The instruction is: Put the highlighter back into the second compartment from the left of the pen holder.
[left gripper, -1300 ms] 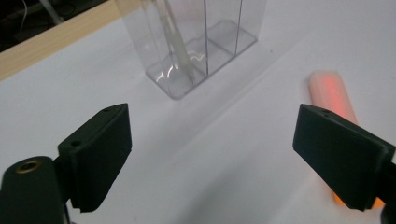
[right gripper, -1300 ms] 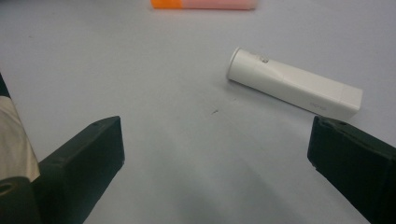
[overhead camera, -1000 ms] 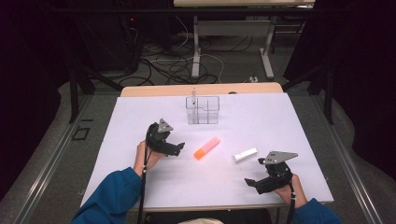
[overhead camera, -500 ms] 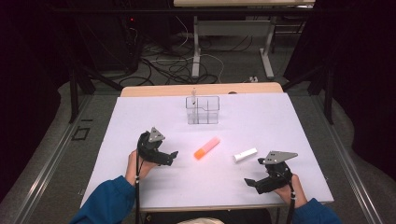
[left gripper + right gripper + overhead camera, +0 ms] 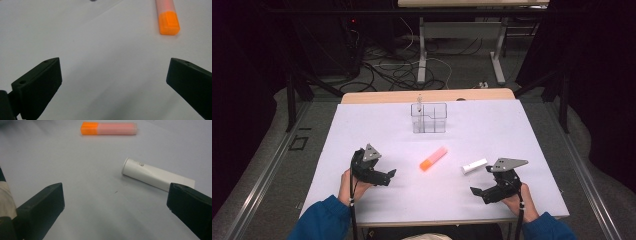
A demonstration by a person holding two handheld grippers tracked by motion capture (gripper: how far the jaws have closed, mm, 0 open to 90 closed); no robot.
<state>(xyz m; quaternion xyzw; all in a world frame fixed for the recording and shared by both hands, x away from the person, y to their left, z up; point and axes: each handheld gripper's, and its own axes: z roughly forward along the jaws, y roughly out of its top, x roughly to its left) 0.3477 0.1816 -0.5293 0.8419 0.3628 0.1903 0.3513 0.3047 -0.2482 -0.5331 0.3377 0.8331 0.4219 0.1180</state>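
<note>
Since a second ago my left gripper (image 5: 384,176) has drawn back from beside the orange marker (image 5: 433,158) toward the near edge of the tabletop (image 5: 522,130), while everything else has kept its place. That marker lies flat near the middle of the tabletop, slanted, with its bright orange cap toward the near left and its paler body toward the far right; in the left gripper view the capped end (image 5: 169,23) sits ahead and to the right of my spread jaws, apart from them. My left gripper holds nothing, its jaws wide apart over bare white surface. Just to the right of the marker lies a white tube (image 5: 474,165), also flat and slanted, not touching it. My right gripper (image 5: 480,194) rests near the near right corner, its jaws spread and empty; in the right gripper view the white tube (image 5: 155,175) lies just ahead of them on the right, with the orange marker (image 5: 109,128) farther off beyond it. Toward the far edge, well apart from both pieces, stands a clear box (image 5: 429,118) with dividers, and a thin upright item sits in its far left compartment, too small to tell what it is.
</note>
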